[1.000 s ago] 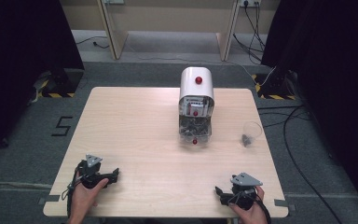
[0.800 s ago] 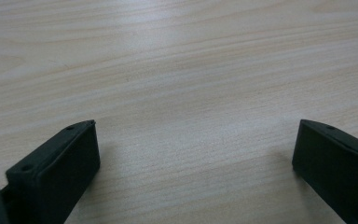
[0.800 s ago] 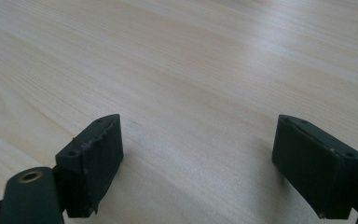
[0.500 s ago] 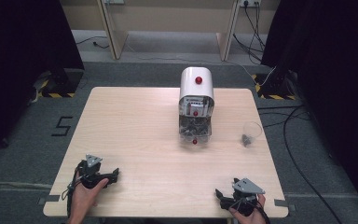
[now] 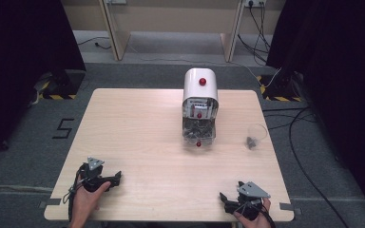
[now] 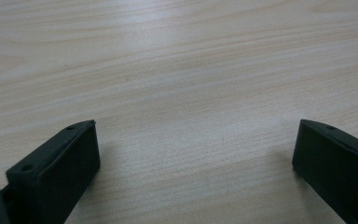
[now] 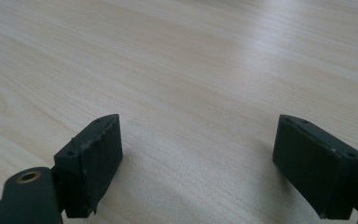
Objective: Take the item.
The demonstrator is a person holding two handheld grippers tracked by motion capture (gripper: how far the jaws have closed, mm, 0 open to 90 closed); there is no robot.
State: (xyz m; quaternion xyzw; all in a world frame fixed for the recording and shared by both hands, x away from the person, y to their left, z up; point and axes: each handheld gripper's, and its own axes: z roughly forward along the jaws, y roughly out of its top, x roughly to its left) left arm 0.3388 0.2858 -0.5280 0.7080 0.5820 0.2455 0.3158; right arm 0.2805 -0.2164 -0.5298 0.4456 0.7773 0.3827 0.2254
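A white dispenser [image 5: 200,107] with a red knob and a clear lower chamber stands at the table's middle rear. A small clear cup [image 5: 255,136] holding something dark sits to its right. My left gripper [image 5: 115,179] rests low over the front left of the table, held by a hand, jaws wide apart with bare wood between them [image 6: 193,144]. My right gripper [image 5: 224,199] lies at the front right edge, also in a hand, jaws wide apart over bare wood [image 7: 198,140].
The light wooden table [image 5: 138,133] stands on grey carpet. Cables [image 5: 309,156] trail on the floor to the right. Desk legs [image 5: 111,28] stand behind the table, and dark curtains hang at both sides.
The right gripper has slid slightly toward the table's front edge. The left gripper has stayed put.
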